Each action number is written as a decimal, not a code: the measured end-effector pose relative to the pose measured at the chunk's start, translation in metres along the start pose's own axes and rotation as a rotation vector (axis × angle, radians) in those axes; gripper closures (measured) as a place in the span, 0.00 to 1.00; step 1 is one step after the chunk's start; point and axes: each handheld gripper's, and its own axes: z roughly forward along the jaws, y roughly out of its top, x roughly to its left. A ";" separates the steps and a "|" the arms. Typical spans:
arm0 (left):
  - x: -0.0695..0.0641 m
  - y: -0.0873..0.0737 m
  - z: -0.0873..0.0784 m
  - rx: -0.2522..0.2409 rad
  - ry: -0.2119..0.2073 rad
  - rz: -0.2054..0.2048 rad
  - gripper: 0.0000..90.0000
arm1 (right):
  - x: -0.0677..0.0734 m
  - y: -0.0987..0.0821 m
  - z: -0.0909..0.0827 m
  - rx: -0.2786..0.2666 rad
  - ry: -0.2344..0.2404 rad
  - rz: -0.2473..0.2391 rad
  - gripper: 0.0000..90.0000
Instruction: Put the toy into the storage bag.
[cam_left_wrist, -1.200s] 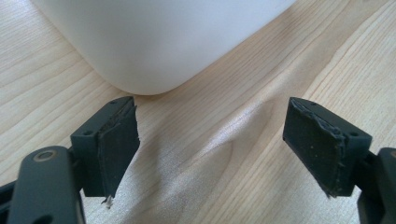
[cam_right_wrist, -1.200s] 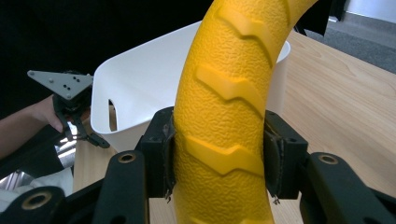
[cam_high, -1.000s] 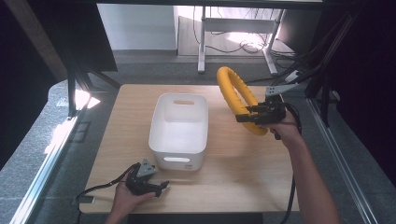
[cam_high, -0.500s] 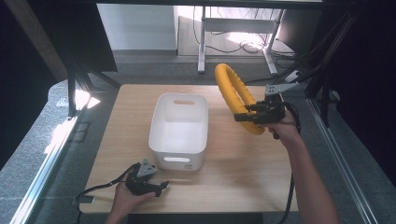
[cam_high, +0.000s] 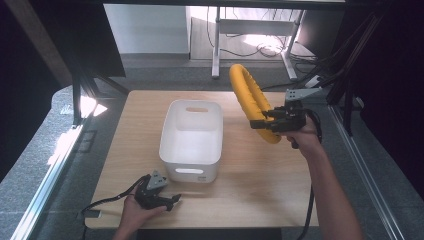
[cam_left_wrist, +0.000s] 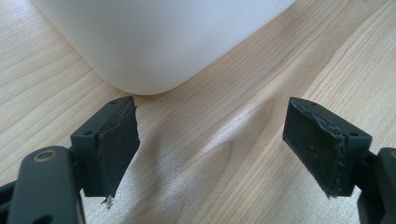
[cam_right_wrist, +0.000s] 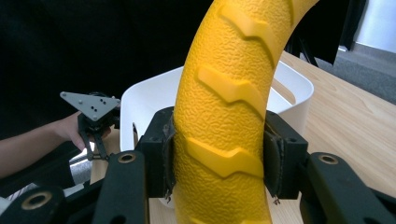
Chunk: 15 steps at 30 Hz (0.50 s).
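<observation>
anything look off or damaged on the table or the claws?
One thing: the pads on the left claw look worn, with ragged, frayed edges on the fingertips. Otherwise nothing stands out: the white bin sits upright and empty on the table, and the right claw squarely grips the yellow ring.

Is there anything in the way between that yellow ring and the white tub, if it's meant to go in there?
Nothing visible. The right claw holds the yellow ring in the air beside the white tub, whose open top looks empty. The left claw rests open on the table near the tub's front corner, out of the way.
</observation>
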 end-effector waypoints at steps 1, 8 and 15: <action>0.000 0.000 0.000 0.000 0.000 0.000 0.21 | 0.001 0.001 0.000 -0.002 0.000 -0.002 0.57; 0.000 0.000 -0.001 0.000 0.001 -0.001 0.21 | 0.007 0.008 0.001 -0.015 0.005 -0.019 0.57; 0.000 0.000 -0.001 0.000 0.001 0.000 0.21 | 0.014 0.016 0.004 -0.029 0.021 -0.043 0.57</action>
